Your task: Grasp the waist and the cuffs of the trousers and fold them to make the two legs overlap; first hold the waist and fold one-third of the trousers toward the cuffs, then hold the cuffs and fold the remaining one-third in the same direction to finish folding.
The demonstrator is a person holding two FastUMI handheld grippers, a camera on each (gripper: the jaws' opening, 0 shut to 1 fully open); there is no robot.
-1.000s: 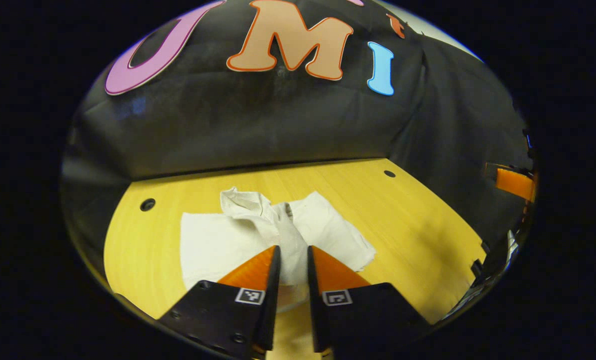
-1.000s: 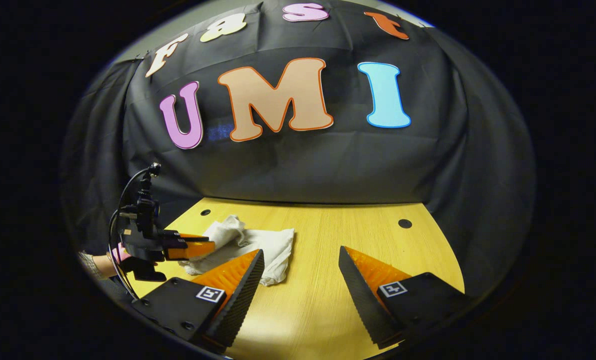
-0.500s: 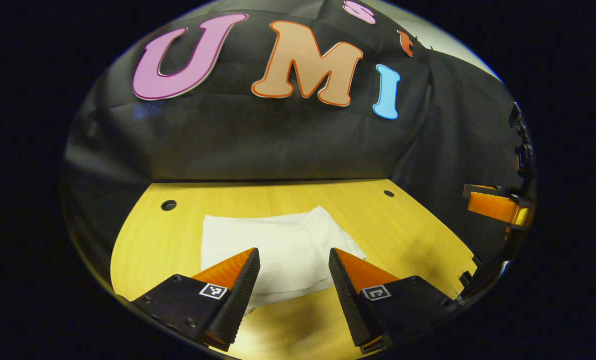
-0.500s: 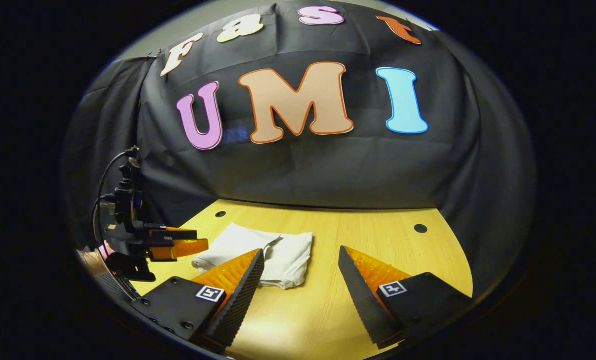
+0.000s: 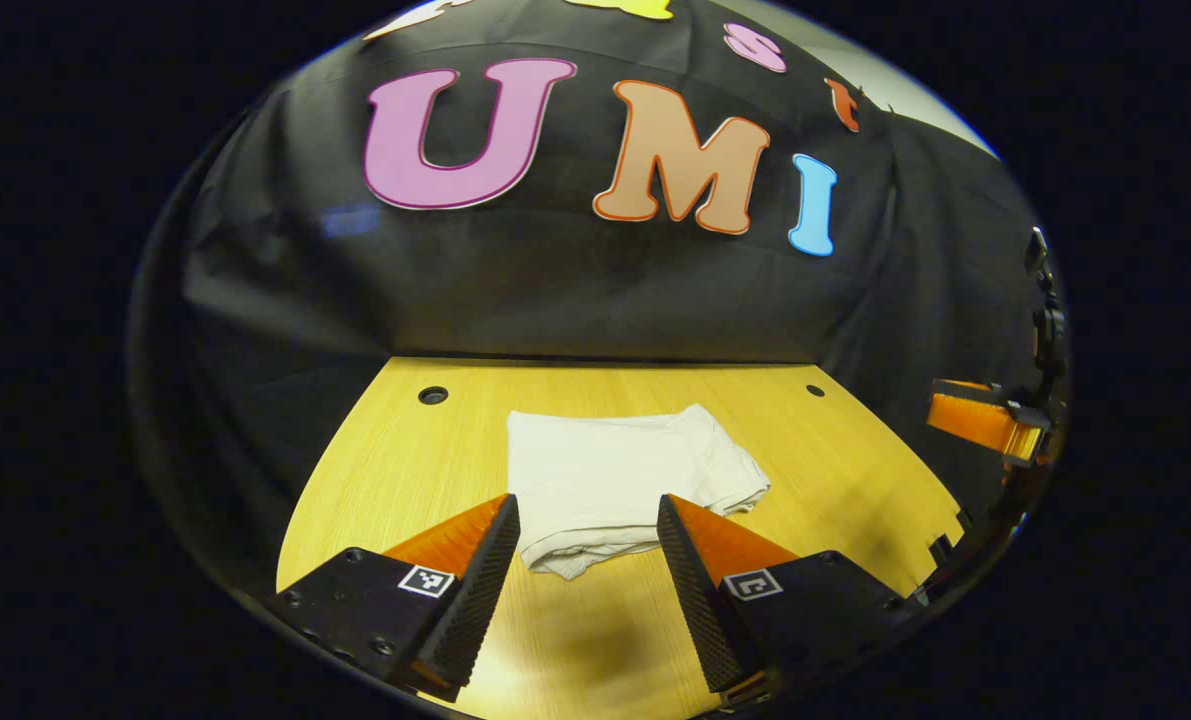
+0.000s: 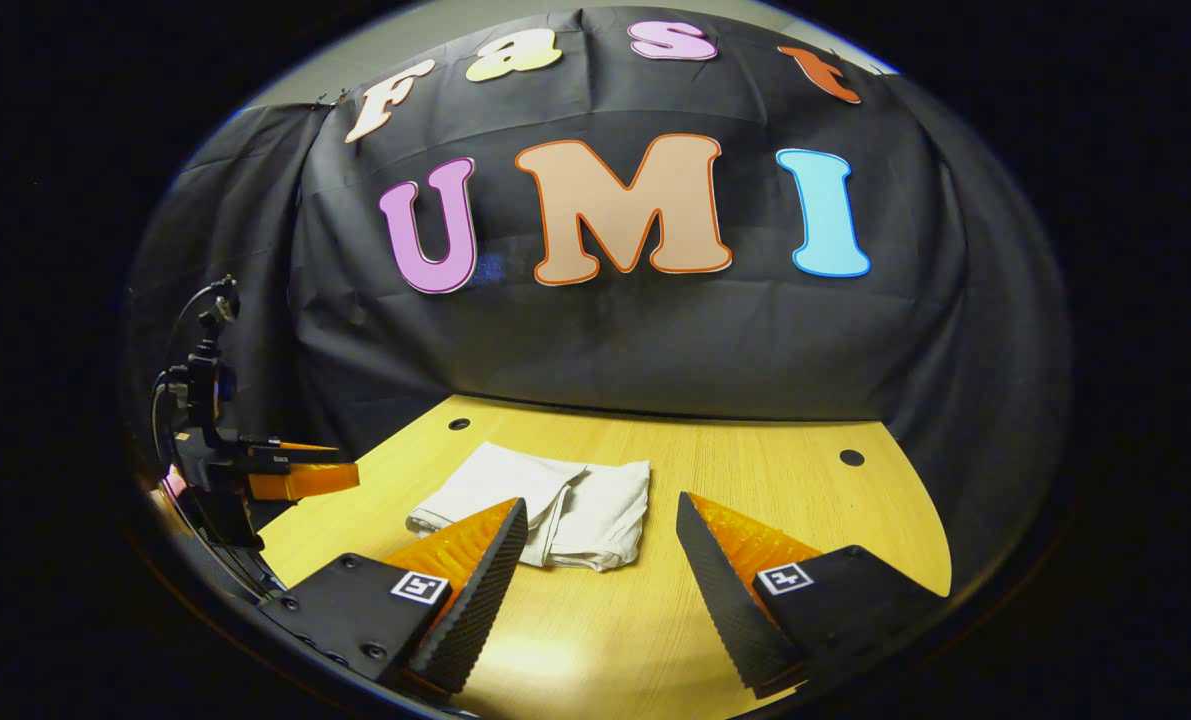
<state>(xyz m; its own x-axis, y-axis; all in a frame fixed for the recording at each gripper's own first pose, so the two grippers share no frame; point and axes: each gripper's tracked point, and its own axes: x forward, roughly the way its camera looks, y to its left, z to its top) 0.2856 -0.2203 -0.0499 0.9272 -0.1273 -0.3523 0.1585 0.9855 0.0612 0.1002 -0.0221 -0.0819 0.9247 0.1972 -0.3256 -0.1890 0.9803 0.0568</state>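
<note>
Left gripper (image 5: 583,520): jaws spread wide, nothing between them, held above the table's near edge with the trousers (image 5: 625,478) just beyond its tips. Right gripper (image 6: 600,525): likewise wide open and empty, the trousers lying just past its left finger. Seen from the right gripper view, the left gripper (image 6: 295,478) hangs off the trousers' left side, apart from the cloth. Trousers: white, folded into a compact flat bundle, resting on the wooden table (image 5: 855,470) roughly midway between the two round holes (image 5: 433,395) near the back wall. Judgement: the folds look finished; the step in hand is clearing away. To do it well, keep both grippers open and lift back clear of the bundle, so no finger snags the near edge, where the layers sit a little loose.
</note>
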